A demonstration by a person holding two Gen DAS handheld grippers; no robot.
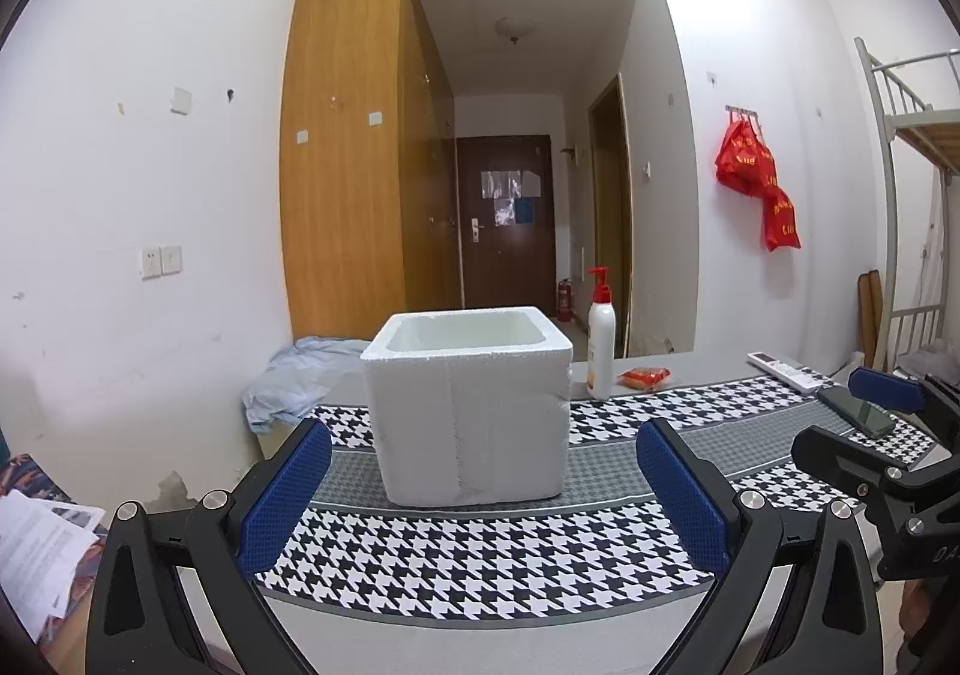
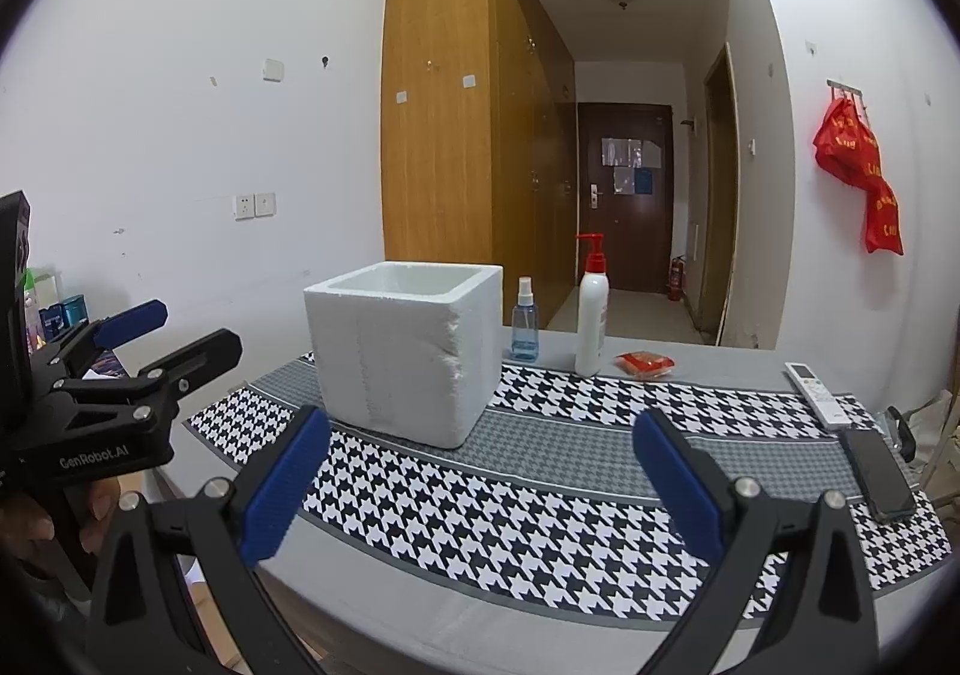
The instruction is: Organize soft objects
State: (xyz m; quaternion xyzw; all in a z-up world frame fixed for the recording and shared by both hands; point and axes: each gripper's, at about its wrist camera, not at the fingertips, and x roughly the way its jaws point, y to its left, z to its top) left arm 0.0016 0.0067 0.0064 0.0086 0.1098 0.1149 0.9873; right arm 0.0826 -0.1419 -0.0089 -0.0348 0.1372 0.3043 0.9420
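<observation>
A white foam box (image 1: pixel 471 405) with an open top stands on a houndstooth cloth (image 1: pixel 480 555); it also shows in the right wrist view (image 2: pixel 408 351). A pale blue crumpled cloth (image 1: pixel 294 375) lies at the table's far left, behind the box. A small red soft packet (image 1: pixel 645 377) lies beyond the box to the right, and shows in the right wrist view (image 2: pixel 645 364). My left gripper (image 1: pixel 480 501) is open and empty just in front of the box. My right gripper (image 2: pixel 480 486) is open and empty, right of the box.
A white pump bottle (image 2: pixel 591 315) and a blue spray bottle (image 2: pixel 525 324) stand behind the box. A remote (image 2: pixel 819 393) and a phone (image 2: pixel 882 474) lie at the right. Papers (image 1: pixel 42 549) lie low at the left, off the table.
</observation>
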